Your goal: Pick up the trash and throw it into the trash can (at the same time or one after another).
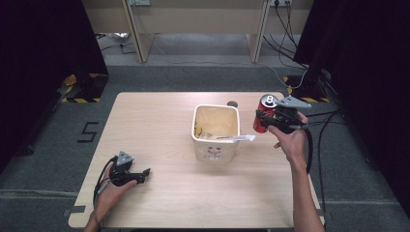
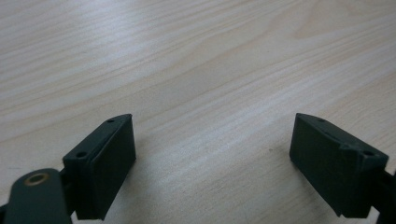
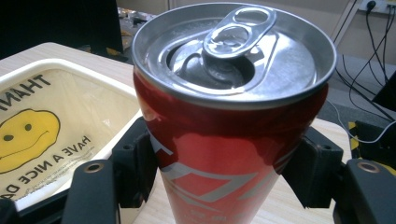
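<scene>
Two grippers are counted, one in each hand. The left gripper (image 1: 143,175) is rested low on the near left part of the wooden table (image 1: 154,121), its jaws pointed toward the right; in the left gripper view its jaws are seen spread wide over bare wood grain, with nothing between them.

Toward the middle of the table one cream plastic bin (image 1: 216,131) is stood, square-mouthed and lined with a bag; in the right gripper view a yellow smiley face and printed words are seen on that bag (image 3: 35,135). One pale strip (image 1: 238,138) is laid across the bin's right rim, its end jutting out past the edge. One small dark round spot (image 1: 232,103) is seen on the table just behind the bin.

To the right of the bin, one red drink can (image 1: 264,119) is held above the table's right edge. It is clamped at its sides by the right gripper (image 1: 261,118), whose pads are pressed against the can's wall on both sides. The can's long axis is kept roughly upright, slightly tilted, with the silver top and its pull tab (image 3: 236,35) turned upward; the mouth opening appears already punched in.
</scene>
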Tool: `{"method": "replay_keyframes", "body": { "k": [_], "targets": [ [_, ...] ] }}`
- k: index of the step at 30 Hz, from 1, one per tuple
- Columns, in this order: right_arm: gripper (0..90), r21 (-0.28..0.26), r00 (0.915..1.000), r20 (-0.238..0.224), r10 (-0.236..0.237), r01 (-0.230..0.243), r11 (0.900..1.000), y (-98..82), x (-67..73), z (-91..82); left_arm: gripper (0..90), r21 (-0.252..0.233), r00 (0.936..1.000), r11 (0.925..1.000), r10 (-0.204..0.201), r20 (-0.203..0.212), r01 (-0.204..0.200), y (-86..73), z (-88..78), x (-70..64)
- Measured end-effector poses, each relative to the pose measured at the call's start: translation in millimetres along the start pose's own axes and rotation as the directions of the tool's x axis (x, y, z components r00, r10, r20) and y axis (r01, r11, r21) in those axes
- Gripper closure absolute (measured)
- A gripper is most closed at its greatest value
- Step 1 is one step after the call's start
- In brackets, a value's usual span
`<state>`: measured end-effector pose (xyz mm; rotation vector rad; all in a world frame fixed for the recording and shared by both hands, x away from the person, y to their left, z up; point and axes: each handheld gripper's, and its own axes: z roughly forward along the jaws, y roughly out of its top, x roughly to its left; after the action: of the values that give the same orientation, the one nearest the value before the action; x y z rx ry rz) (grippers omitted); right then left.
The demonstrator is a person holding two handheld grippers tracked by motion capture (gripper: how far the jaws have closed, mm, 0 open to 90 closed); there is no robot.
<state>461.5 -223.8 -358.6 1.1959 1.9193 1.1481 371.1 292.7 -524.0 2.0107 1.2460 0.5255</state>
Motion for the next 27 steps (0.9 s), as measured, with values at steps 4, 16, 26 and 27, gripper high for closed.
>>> {"method": "replay_keyframes", "body": {
  "k": [4, 16, 26, 27],
  "targets": [
    [34.3, -0.001, 1.0, -0.004, -0.005, 0.005, 1.0, 3.2, 1.2, -1.9, 13.5, 0.0, 1.0, 1.0, 0.0, 0.0, 0.0, 0.0, 0.0, 0.0],
    [34.3, -0.029, 0.9995, -0.021, -0.024, 0.024, 0.999, 17.7, 6.9, -12.3, 13.5, 0.0, 1.0, 1.0, 0.0, 0.0, 0.0, 0.0, 0.0, 0.0],
    [34.3, -0.049, 0.9982, -0.032, -0.051, 0.05, 0.998, 35.6, 14.6, -21.0, 13.5, 0.0, 1.0, 1.0, 0.0, 0.0, 0.0, 0.0, 0.0, 0.0],
    [34.3, -0.052, 0.9981, -0.039, -0.048, 0.046, 0.998, 37.1, 15.5, -21.2, 13.5, 0.0, 1.0, 1.0, 0.0, 0.0, 0.0, 0.0, 0.0, 0.0]
  ]
}}
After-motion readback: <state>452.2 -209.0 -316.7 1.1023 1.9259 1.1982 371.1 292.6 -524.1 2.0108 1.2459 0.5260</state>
